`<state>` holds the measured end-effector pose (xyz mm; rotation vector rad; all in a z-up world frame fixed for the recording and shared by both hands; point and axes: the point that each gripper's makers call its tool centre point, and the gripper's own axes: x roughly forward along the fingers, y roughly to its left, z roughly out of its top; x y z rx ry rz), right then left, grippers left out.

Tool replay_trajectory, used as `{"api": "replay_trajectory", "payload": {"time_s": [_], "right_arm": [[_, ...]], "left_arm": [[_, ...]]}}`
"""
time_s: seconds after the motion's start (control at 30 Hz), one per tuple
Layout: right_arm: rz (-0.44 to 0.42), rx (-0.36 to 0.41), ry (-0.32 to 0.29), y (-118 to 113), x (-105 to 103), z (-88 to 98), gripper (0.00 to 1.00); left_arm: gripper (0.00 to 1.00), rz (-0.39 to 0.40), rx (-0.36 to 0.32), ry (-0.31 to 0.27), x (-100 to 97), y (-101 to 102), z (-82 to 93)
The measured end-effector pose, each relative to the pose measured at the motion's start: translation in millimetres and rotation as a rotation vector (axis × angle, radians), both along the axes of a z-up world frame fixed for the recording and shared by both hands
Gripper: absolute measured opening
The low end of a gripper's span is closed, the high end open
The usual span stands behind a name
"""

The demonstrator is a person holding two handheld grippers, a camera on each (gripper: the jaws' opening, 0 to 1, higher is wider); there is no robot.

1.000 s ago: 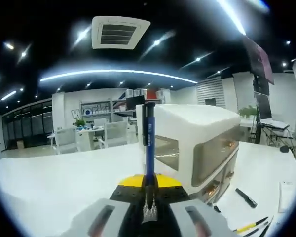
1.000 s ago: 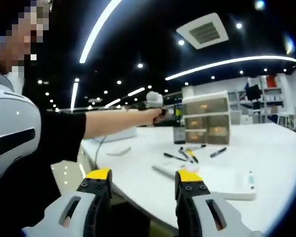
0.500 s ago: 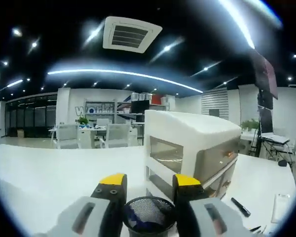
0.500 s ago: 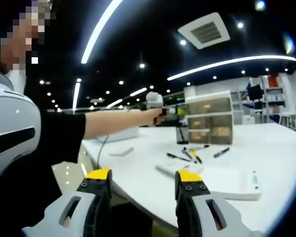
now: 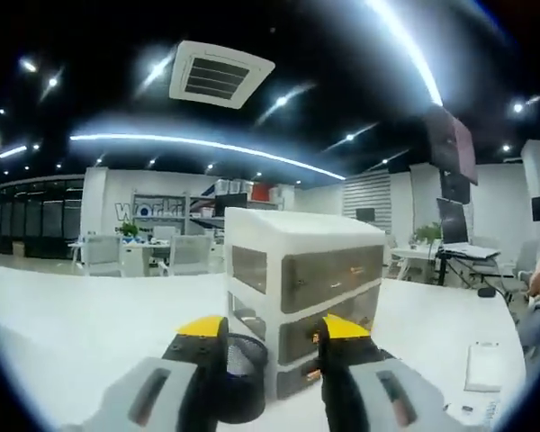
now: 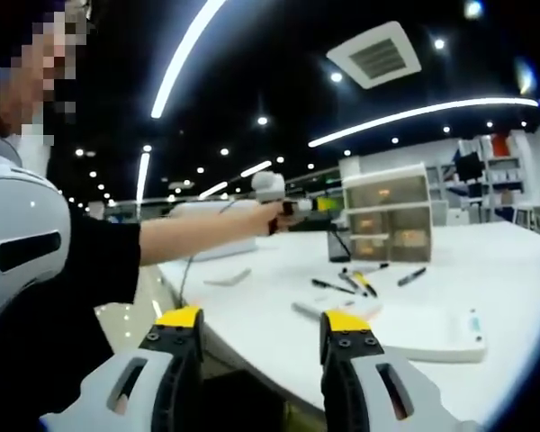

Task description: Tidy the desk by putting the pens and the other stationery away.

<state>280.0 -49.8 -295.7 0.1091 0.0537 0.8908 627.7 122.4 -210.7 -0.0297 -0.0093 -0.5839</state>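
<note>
With my left tool (image 5: 263,335) parted and empty above the black mesh pen cup (image 5: 238,376) beside the drawer unit (image 5: 308,281), and my right tool (image 6: 263,326) parted, the loose pens (image 6: 351,282) on the tabletop (image 6: 513,261) look light, stiff, probably slippery, best pinched mid-barrel.

We see a white desk (image 6: 279,310) with a curved front edge. On it stands a white drawer unit (image 6: 386,214) with 3 translucent drawers, and just beside that a black mesh pen cup (image 6: 338,244). In front of these lie several loose pens (image 6: 353,282), scattered close together, among them 1 with yellow on it and 1 dark marker (image 6: 412,275) a little apart. Nearer to us rests a flat white tray (image 6: 423,331), and towards the far side a small white pad (image 6: 227,276).

In the left gripper view the same drawer unit (image 5: 306,288) and mesh cup (image 5: 241,378) sit touching or nearly so on the white top (image 5: 63,333), with a white notepad (image 5: 482,364) lying off to 1 side.
</note>
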Motion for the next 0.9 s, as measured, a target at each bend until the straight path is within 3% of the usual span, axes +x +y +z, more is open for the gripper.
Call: {"api": "replay_trajectory", "payload": {"time_s": [0.2, 0.27, 0.4, 0.47, 0.67, 0.9], "right_arm": [[0.009, -0.005, -0.001, 5, -3, -0.4, 0.49], [0.010, -0.008, -0.001, 6, -3, -0.3, 0.49], [0.011, -0.015, -0.003, 9, -4, -0.7, 0.50], [0.010, -0.021, -0.006, 10, -4, -0.4, 0.50], [-0.005, -0.024, -0.007, 5, -3, -0.3, 0.51], [-0.048, -0.039, -0.003, -11, 2, -3.9, 0.51]], "left_arm": [[0.45, -0.031, -0.006, -0.001, -31.1, 9, -4.4], [0.47, -0.043, -0.005, -0.002, -52.9, 6, -7.1], [0.50, -0.071, -0.044, -0.004, -83.6, 10, -6.5], [0.52, -0.108, -0.097, 0.008, -99.1, 9, -7.0], [0.52, -0.121, -0.073, -0.005, -132.6, 17, -18.7], [0.51, -0.099, -0.102, -0.012, -157.0, 25, -26.3]]}}
